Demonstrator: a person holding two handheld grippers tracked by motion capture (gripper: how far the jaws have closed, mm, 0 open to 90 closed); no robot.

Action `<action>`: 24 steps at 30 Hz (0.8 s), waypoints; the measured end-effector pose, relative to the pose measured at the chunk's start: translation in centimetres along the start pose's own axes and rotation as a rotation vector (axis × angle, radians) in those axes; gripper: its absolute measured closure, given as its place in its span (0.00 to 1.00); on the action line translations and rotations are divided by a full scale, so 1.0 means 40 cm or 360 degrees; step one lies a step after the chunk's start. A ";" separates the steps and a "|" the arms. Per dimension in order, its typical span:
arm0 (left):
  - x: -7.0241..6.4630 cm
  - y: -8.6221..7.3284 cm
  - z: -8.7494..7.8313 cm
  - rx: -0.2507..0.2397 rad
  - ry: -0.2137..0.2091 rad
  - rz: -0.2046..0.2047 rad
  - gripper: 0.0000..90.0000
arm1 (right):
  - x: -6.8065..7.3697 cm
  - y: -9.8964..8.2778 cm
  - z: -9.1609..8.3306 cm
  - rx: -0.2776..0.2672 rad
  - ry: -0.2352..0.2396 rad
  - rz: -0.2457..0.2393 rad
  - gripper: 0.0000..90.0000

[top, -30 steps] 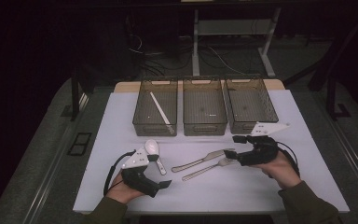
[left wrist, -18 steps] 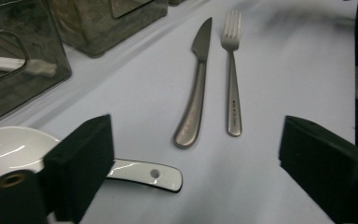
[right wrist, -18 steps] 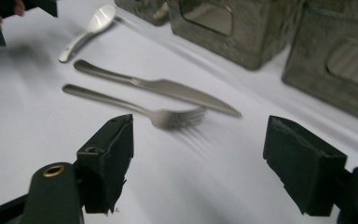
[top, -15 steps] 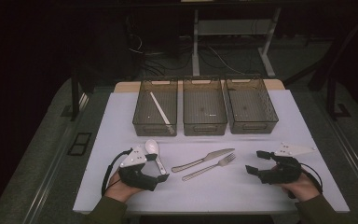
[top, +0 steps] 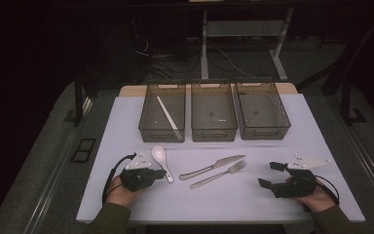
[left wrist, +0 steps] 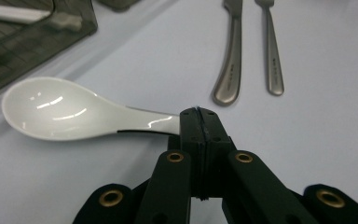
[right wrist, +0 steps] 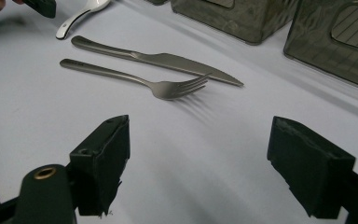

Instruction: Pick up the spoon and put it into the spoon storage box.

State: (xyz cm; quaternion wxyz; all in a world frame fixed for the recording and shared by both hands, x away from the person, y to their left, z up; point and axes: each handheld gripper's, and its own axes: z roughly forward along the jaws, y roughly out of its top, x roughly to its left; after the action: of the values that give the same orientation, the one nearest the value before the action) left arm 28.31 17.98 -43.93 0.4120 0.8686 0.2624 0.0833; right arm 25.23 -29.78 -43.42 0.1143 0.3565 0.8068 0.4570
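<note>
A white spoon (top: 159, 157) (left wrist: 65, 109) lies on the white table at the near left. My left gripper (top: 161, 174) (left wrist: 198, 116) is beside its handle. The jaws have just been closing and now meet pad to pad with nothing between them; the handle passes behind their tips. A steel knife (top: 213, 167) (right wrist: 158, 58) and fork (top: 219, 174) (right wrist: 135, 77) lie side by side in the middle. My right gripper (top: 269, 175) (right wrist: 198, 158) stands open to their right, low over bare table, holding nothing; its jaws widened a little within the last second.
Three dark see-through bins stand in a row at the back: left (top: 161, 134), middle (top: 214, 134), right (top: 265, 131). A white stick (top: 167, 113) lies in the left bin. The table's near edge is just behind both hands.
The right gripper drew away from the fork and knife, to the right and toward the near edge. The left gripper's jaws closed beside the spoon's handle; that hand stayed in place.
</note>
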 end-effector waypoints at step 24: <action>0.001 0.024 0.061 0.0064 0.0054 0.0026 0.99 | -0.003 0.002 -0.003 -0.0018 -0.0012 0.0018 0.24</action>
State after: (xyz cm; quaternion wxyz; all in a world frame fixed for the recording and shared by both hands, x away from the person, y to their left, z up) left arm 29.59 15.83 -44.78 0.3893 0.8773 0.2637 0.0960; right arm 25.27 -29.93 -43.31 0.1166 0.3621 0.8018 0.4608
